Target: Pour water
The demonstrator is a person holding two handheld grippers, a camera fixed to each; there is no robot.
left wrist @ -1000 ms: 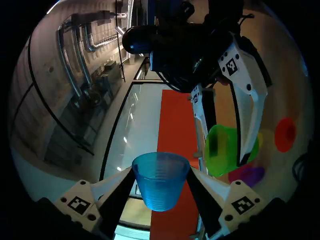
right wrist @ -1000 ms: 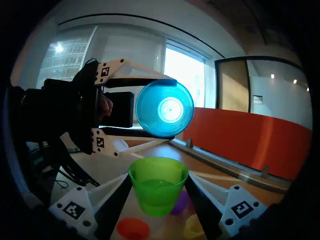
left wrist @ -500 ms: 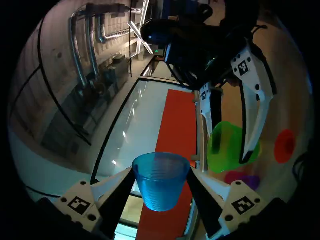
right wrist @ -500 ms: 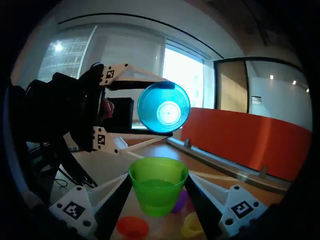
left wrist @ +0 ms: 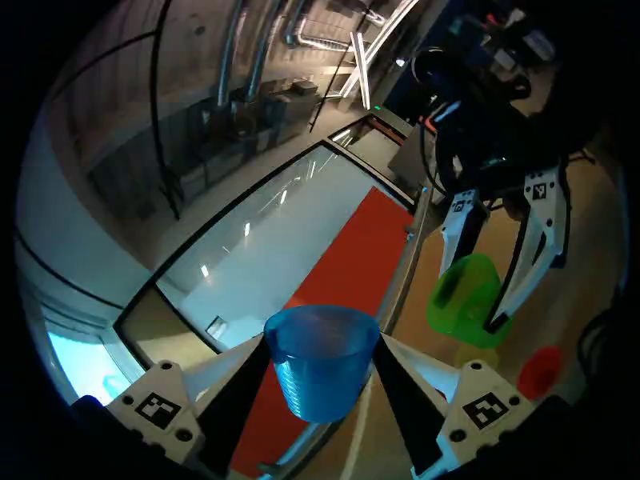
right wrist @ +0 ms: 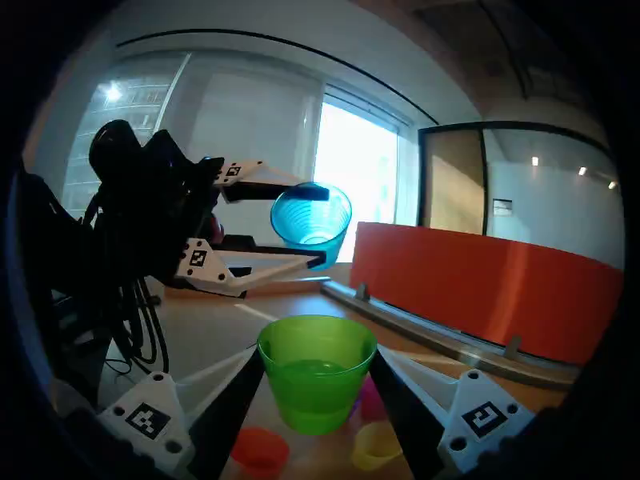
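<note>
Water (right wrist: 315, 370) sits low in the green cup (right wrist: 317, 396), about a third of the way up. That cup is upright, and my right gripper (right wrist: 317, 352) is clamped on it with one finger pressing each side. My left gripper (left wrist: 322, 342) squeezes the blue cup (left wrist: 322, 380) the same way. From the right gripper view the blue cup hangs higher and to the left, tipped a little, well apart from the green rim. I see no water through its clear wall, though I cannot be sure.

So I judge that any pour to come goes from green into blue. To do it well I would bring blue level and lower, with its rim just under green's lip, and hold it steady. Then I would roll my right wrist slowly so a thin stream lands inside and not on the table (right wrist: 212, 324). I would also grip firmly, because these tapered walls could slip.

Below me an orange cup (right wrist: 260, 450), a yellow cup (right wrist: 376, 446) and a pink cup (right wrist: 370, 398) stand near enough to catch a splash. An orange panel (right wrist: 496, 288) runs along the table's far edge.
</note>
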